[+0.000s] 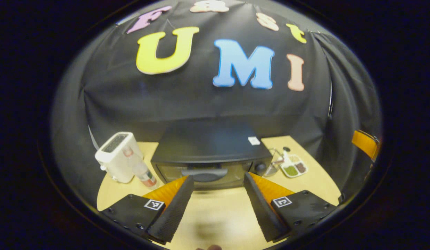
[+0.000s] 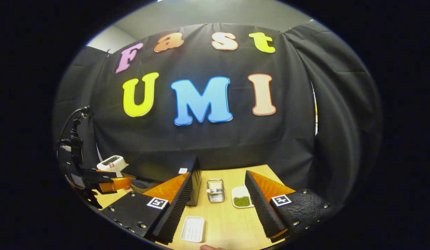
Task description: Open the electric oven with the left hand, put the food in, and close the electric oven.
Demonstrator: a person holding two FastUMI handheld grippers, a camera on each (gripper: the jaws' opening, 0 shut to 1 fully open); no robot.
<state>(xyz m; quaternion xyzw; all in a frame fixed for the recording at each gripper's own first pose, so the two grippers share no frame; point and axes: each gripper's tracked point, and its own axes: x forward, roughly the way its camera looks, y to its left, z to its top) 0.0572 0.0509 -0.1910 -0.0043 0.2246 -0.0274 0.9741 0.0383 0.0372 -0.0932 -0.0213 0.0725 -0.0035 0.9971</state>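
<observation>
Setting: a staged kitchen booth. Around my electric oven [image 1: 211, 156] stand a white toaster [image 1: 118, 156] to its left, a condiment dish [image 1: 294, 166] to its right, all on a wooden counter [image 1: 218, 211] backed by black cloth [image 1: 201, 100].

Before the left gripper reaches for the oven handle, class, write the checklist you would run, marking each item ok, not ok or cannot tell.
1. Electric oven door shut, handle in sight: ok.
2. Left gripper open, lined up with the handle: ok.
3. Table bare before the door: ok.
4. Toaster and bottle left of the oven, apart from the handle: ok.
5. Right gripper open, holding nothing: ok.
6. Food ready in the white tray: not ok, it looks empty.
</observation>
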